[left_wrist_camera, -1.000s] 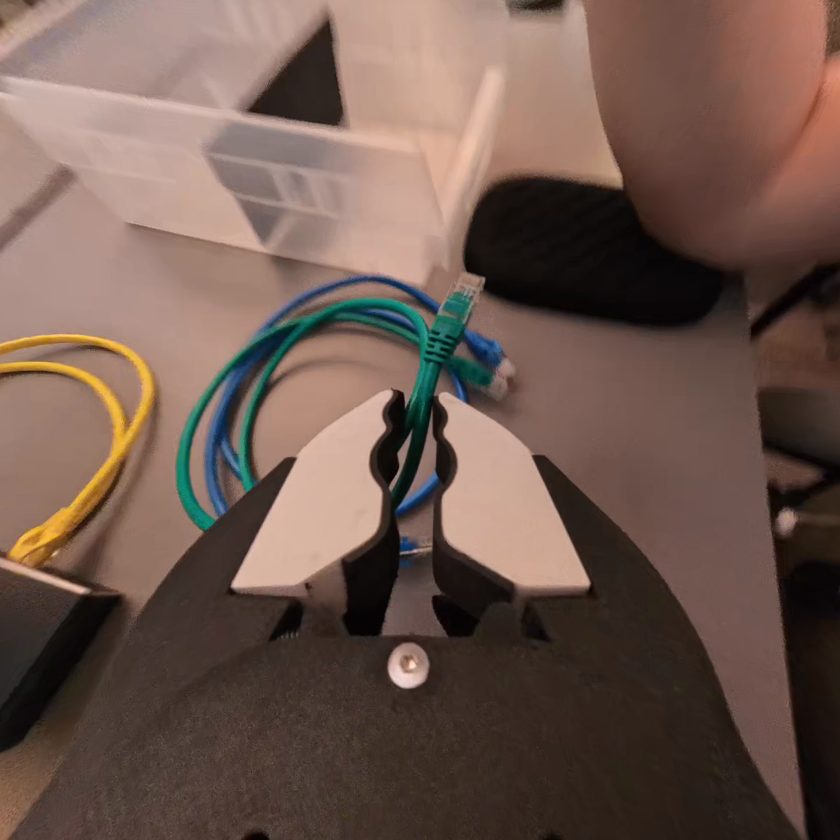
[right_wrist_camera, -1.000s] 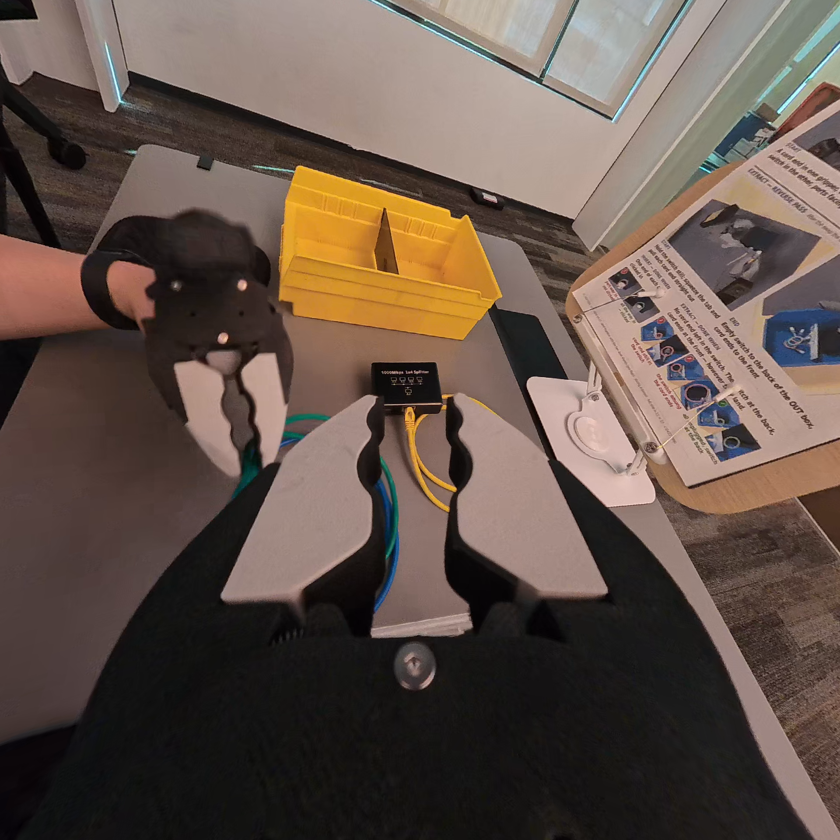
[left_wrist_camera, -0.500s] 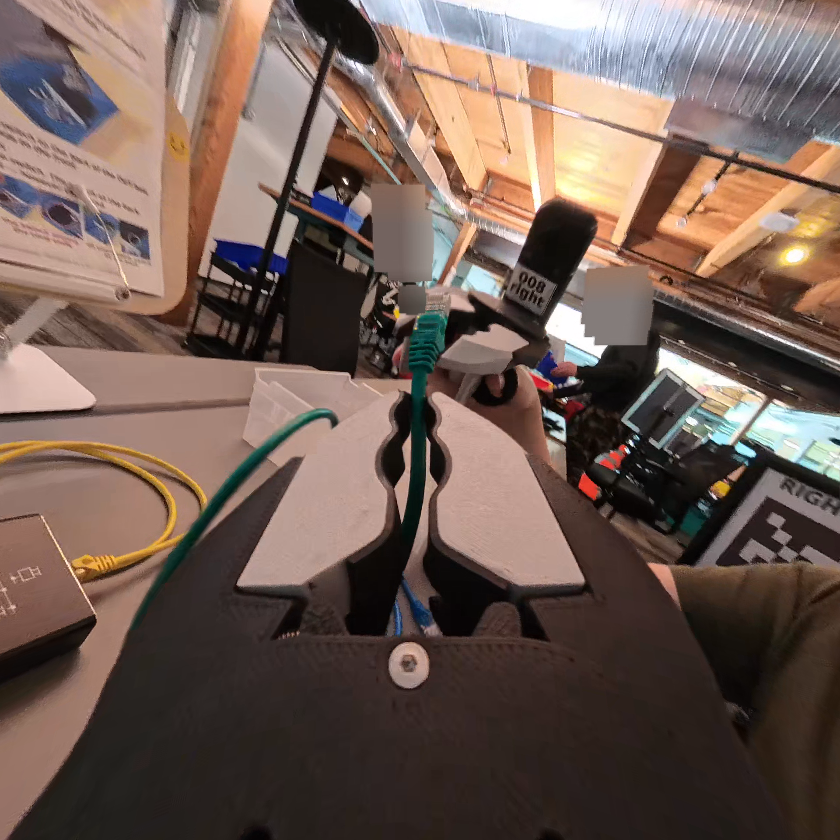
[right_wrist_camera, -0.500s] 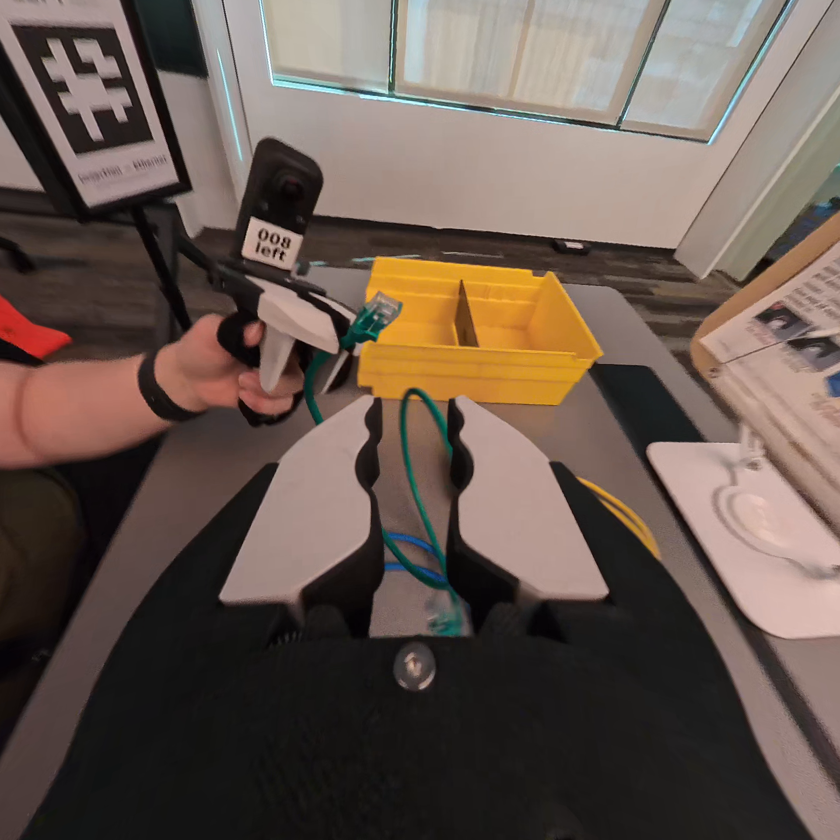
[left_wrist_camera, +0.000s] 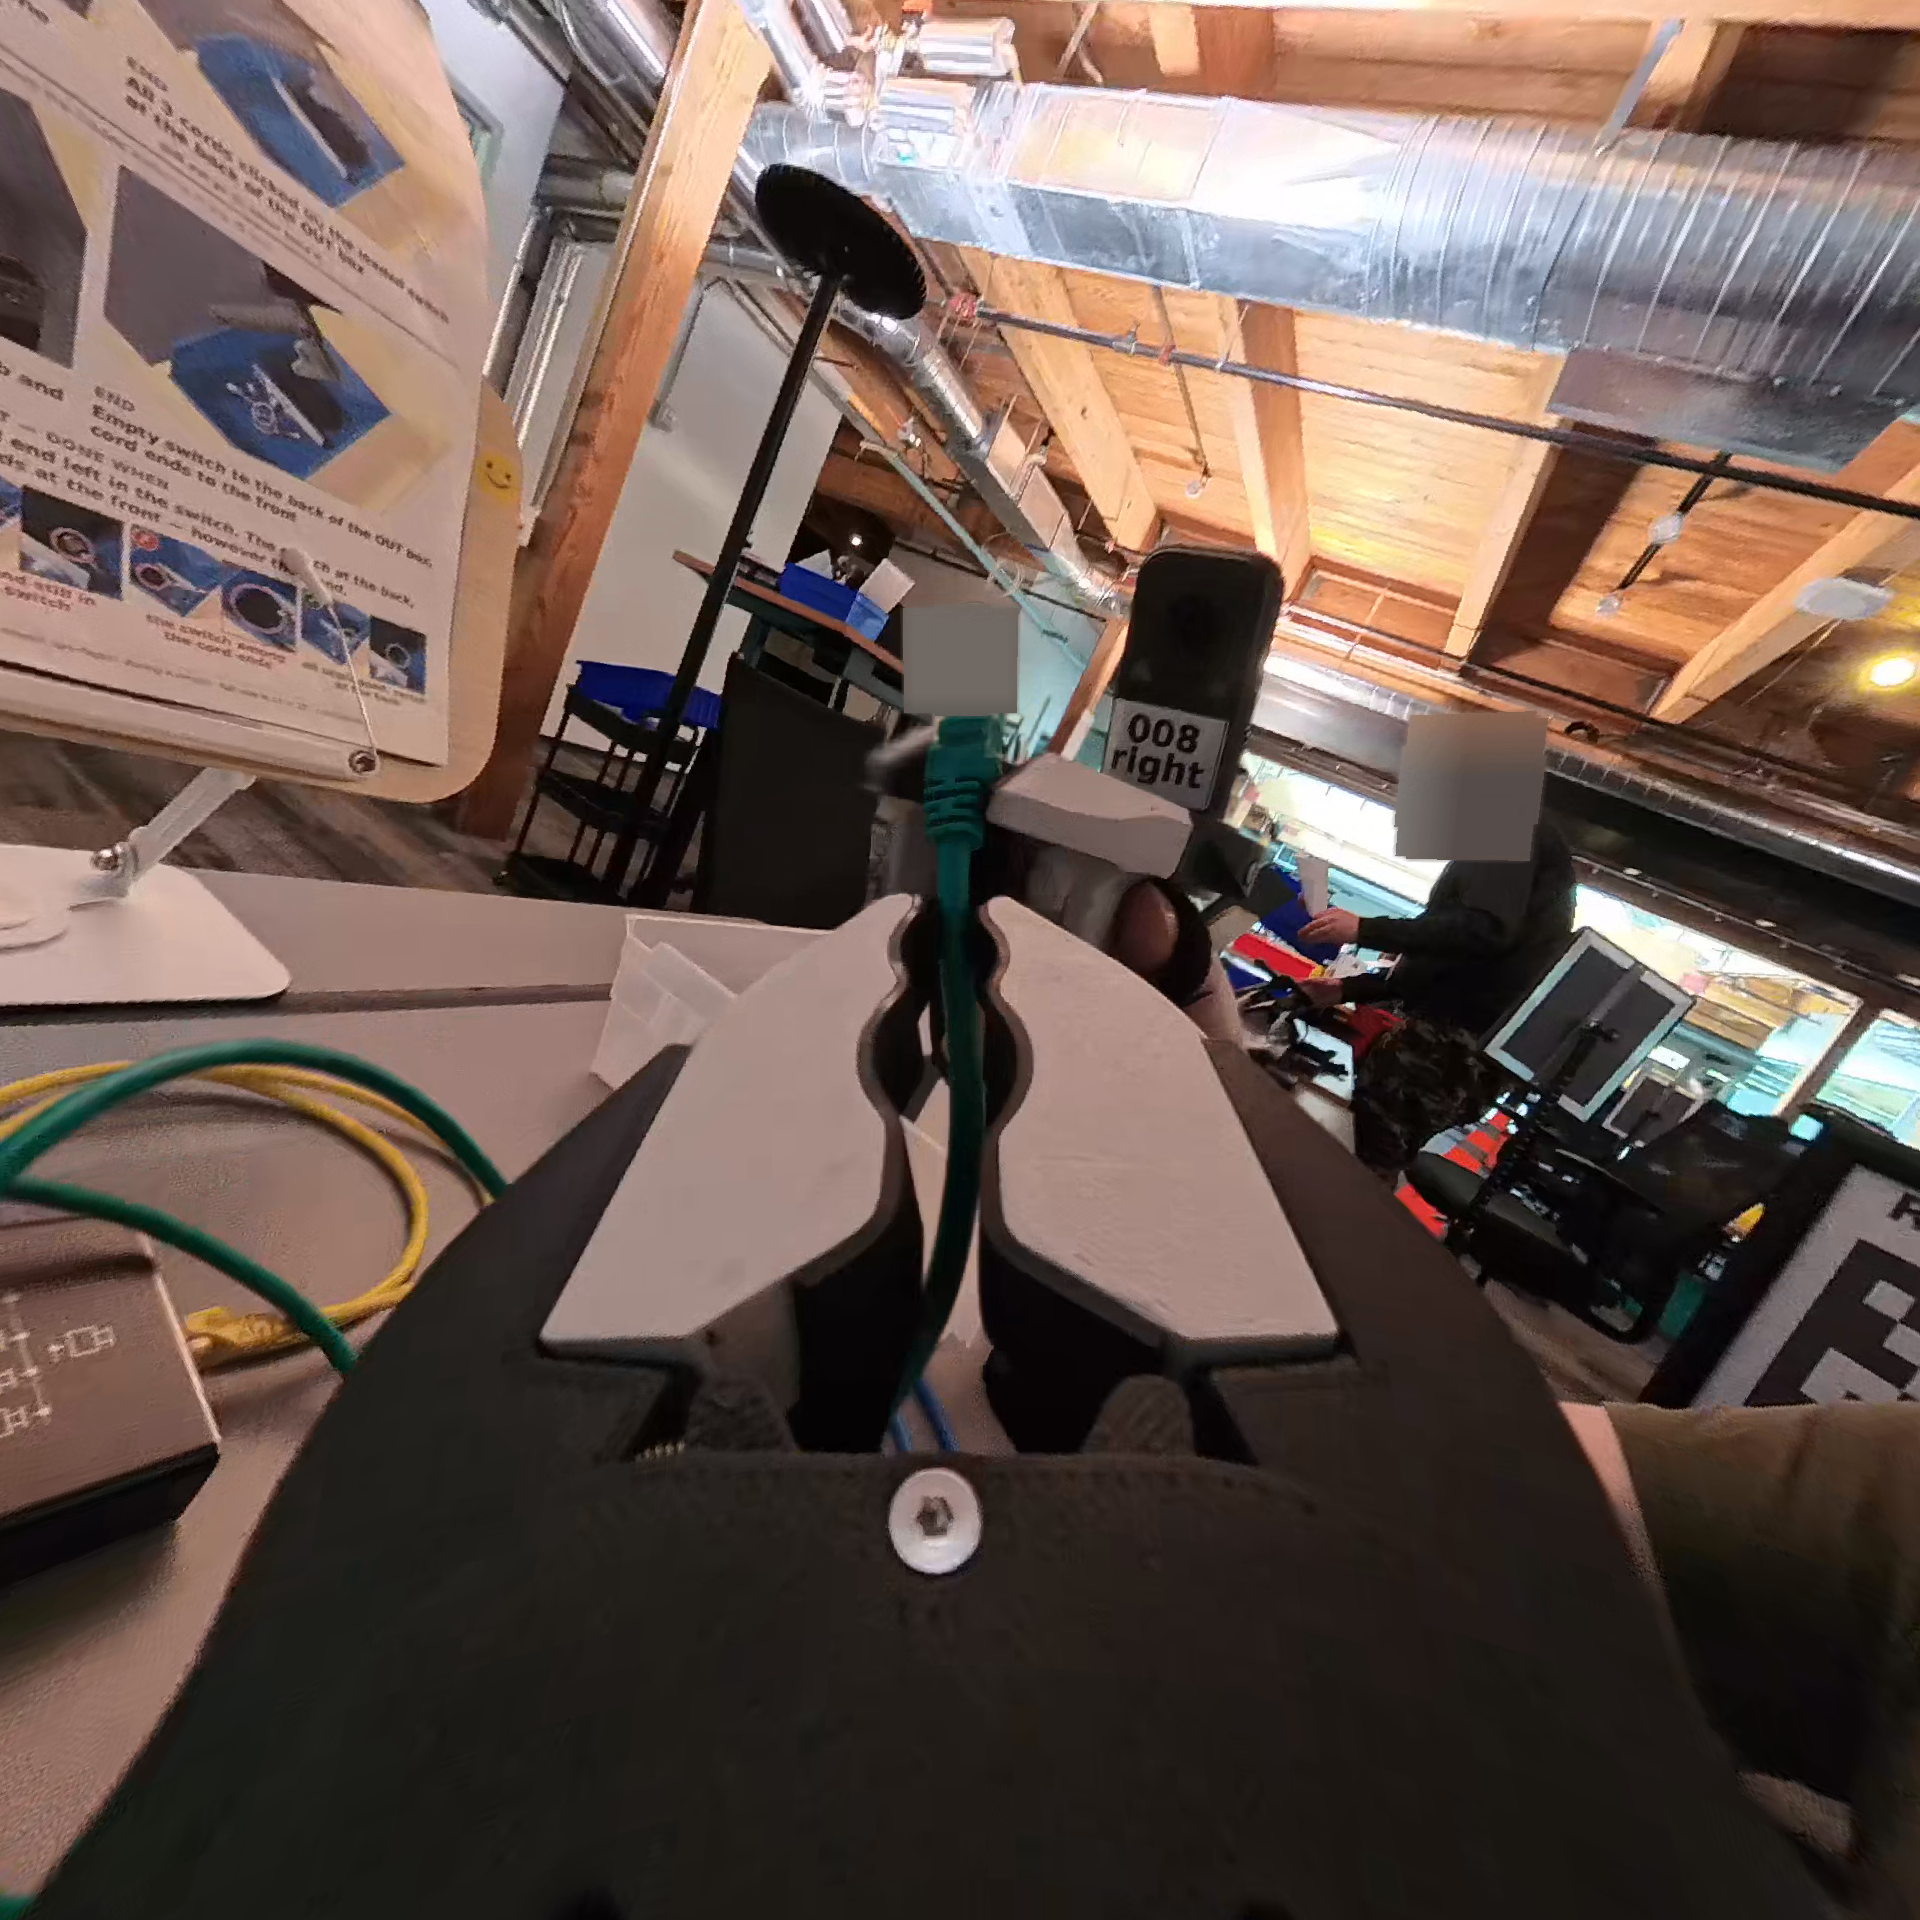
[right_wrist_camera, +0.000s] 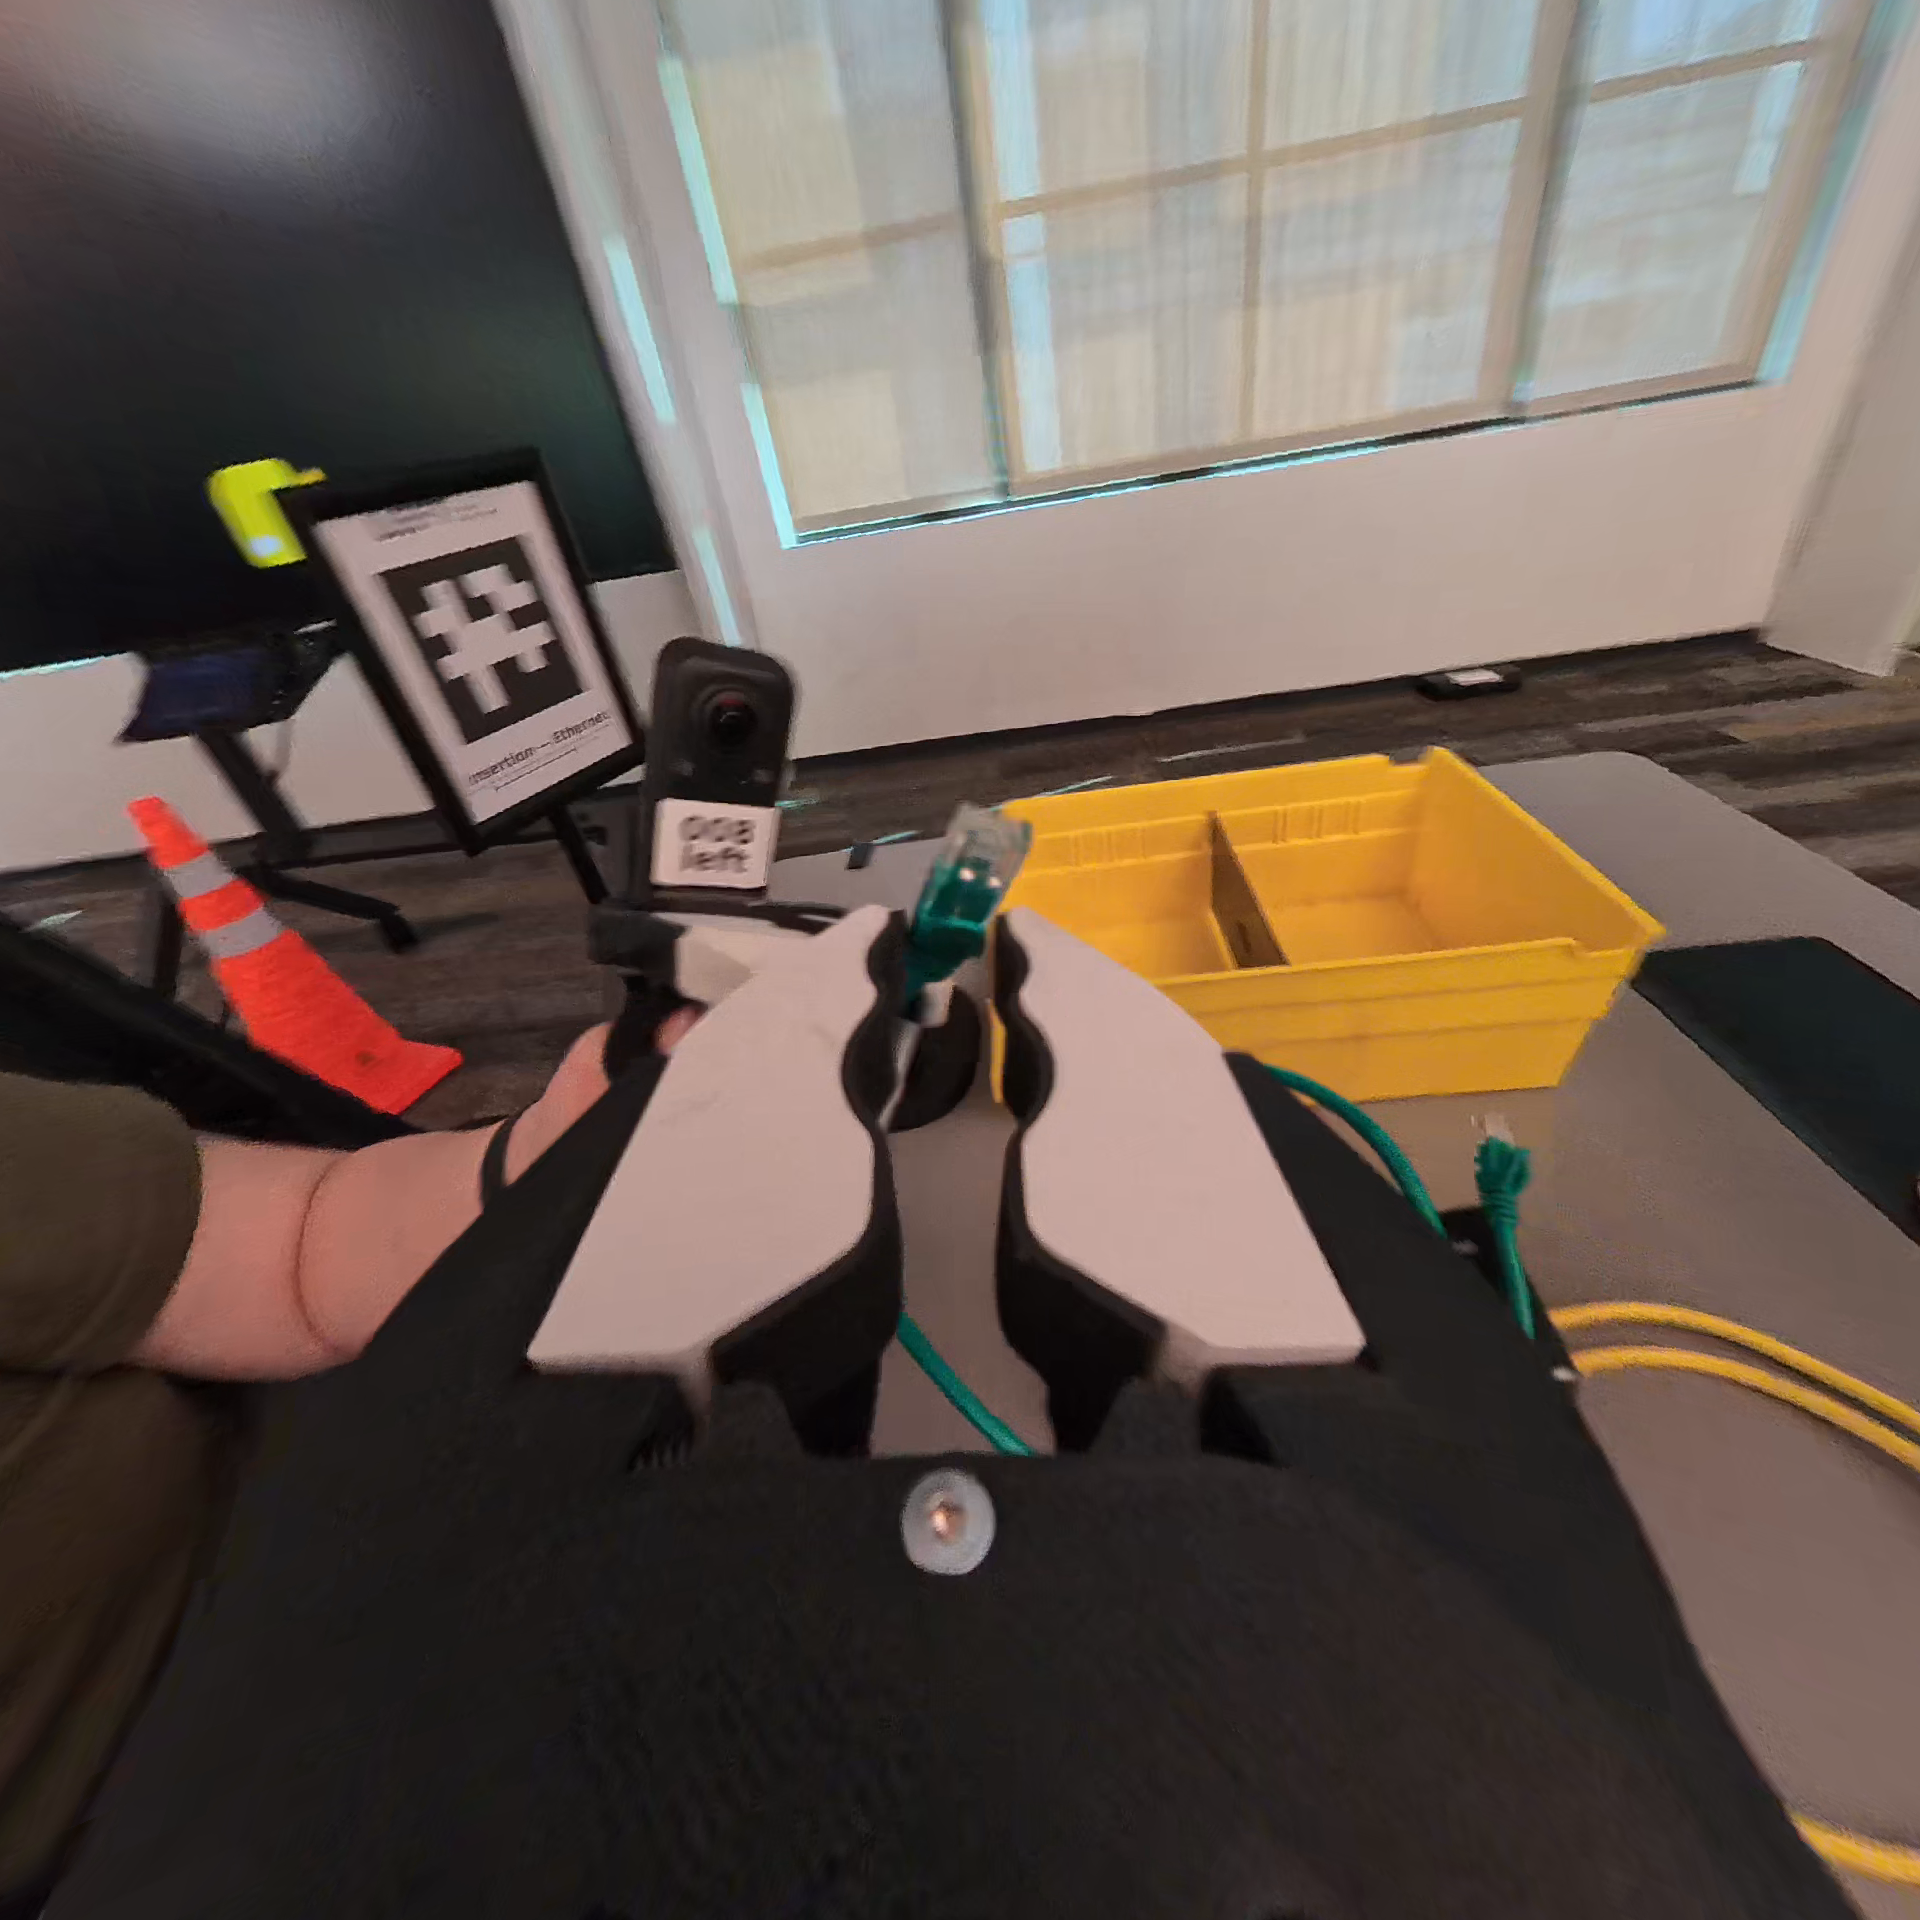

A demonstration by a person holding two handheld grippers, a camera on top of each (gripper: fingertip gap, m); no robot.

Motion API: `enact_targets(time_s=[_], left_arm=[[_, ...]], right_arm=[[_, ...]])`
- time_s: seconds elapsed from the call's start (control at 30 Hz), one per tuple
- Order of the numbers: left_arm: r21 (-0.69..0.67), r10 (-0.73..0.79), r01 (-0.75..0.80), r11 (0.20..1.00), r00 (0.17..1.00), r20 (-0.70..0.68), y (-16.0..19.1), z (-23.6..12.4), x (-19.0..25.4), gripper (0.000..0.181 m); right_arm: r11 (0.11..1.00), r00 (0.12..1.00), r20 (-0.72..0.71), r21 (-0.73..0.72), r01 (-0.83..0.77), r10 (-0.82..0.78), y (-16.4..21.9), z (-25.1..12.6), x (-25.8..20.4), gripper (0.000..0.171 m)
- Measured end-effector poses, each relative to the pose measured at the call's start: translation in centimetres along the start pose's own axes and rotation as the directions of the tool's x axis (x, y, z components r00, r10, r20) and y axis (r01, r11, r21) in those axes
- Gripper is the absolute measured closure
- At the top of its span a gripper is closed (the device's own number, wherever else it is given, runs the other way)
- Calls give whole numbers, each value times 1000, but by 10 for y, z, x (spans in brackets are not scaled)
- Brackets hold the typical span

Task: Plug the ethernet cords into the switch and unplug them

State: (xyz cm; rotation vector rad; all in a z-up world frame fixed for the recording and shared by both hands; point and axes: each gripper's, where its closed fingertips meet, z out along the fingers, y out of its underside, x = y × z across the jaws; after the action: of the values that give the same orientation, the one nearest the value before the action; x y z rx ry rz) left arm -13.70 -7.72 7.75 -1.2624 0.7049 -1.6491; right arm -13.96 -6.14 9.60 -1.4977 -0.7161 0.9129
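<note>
**Desk:** What does the bench carry?

**Photographer:** A yellow bin at the far edge. The black switch sits near the left edge in the left wrist view, with a yellow cord already at its port.

**Desk:** And the green cord?

**Photographer:** A second ago it was only just coming off the bench. Now the left gripper pinches it upright, and its plug stands clear above the fingertips. The cord's other plug hangs loose near the switch.

**Desk:** The right gripper?

**Photographer:** Spread, and it has closed in since; the plug now sits roughly between its tips. Blur makes contact hard to call. It looks like a handover for a better grip before plugging in.
</note>
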Motion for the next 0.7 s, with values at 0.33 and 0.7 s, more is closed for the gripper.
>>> enact_targets(time_s=[0.33,0.7], left_arm=[[-248,245,-200,948,955,166,-24,-13,0,116],[-515,243,-80,853,935,257,10,-13,-1,164]], right_arm=[[923,951,-57,-267,278,-303,23,3,-8,158],[720,805,-30,-467,513,-593,49,15,-18,156]])
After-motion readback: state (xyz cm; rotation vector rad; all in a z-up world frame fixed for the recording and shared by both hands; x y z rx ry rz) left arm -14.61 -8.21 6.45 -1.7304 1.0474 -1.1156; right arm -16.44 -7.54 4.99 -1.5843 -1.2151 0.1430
